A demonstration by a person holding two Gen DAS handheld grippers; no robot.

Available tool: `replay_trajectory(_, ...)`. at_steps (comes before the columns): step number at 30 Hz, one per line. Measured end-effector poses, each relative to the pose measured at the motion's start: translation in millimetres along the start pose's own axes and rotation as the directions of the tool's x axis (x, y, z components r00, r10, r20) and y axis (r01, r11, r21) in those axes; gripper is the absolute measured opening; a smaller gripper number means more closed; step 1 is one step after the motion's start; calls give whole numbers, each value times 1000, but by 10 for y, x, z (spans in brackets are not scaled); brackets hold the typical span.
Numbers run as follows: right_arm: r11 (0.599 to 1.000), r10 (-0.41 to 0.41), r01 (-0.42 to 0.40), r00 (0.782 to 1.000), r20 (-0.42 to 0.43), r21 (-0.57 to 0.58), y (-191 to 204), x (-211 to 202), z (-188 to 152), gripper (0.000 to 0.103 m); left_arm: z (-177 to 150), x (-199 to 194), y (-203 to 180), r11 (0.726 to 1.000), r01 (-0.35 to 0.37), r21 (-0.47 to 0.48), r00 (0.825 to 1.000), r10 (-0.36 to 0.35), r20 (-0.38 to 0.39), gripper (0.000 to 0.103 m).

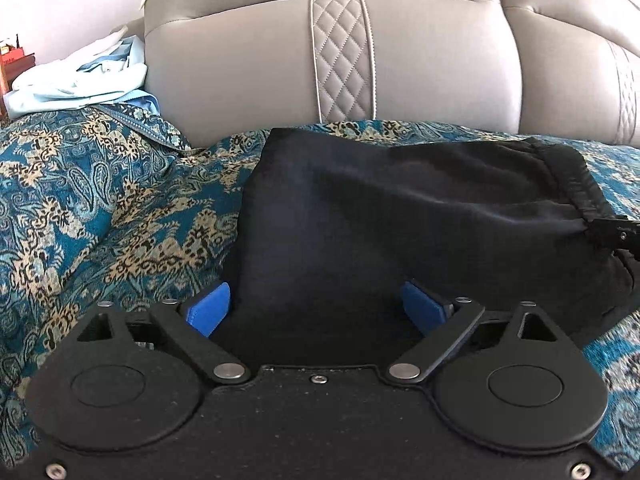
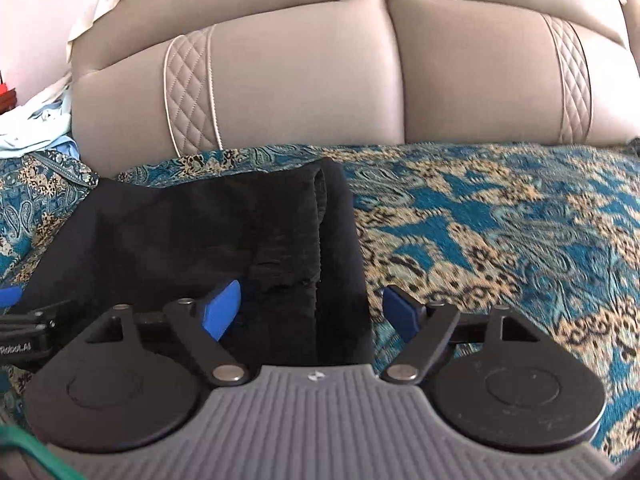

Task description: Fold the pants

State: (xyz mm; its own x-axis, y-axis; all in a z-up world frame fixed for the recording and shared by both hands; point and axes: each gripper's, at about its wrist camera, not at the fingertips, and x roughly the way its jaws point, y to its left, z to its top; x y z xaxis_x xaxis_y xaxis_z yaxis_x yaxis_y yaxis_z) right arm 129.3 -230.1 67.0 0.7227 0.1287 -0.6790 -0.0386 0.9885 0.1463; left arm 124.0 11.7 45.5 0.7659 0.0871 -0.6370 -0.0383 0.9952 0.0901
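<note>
Teal paisley bedding (image 2: 500, 220) is spreading under both tools, carrying the folded black pants (image 1: 360, 216). Both the left gripper (image 1: 318, 310) and right gripper (image 2: 312, 314) are sitting released, blue pads spread wide with pants fabric lying between them. Behind, a beige padded headboard (image 1: 248, 72) is rising, pale blue clothes (image 1: 80, 80) lying heaped at its left.

To your right of the pants (image 2: 208, 248), the patterned bedspread (image 2: 500, 232) lies bare and flat, so a gripper could pass there freely. Ahead, the padded headboard (image 2: 312, 80) rises straight from the bed, closing off the far side just behind the pants. On your far left, a heap of light blue clothes (image 1: 80, 80) sits against the headboard on a rumpled stretch of bedspread.
</note>
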Motion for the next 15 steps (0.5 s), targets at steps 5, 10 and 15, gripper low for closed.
replay_trajectory(5,999,-14,16,1000,26,-44,-28,57,-59,96,-55,-29,32,1000,-1,-28,1000,1,-12,99)
replay_trajectory(10,1000,6,-6,1000,16,-11,-98,91,-51,98,-86,-50,75,1000,1,-31,1000,-2,-22,102)
replay_trajectory(15,1000,7,-6,1000,12,-16,-116,101,-33,100,-147,-145,158,998,-5,-59,1000,4,-18,102)
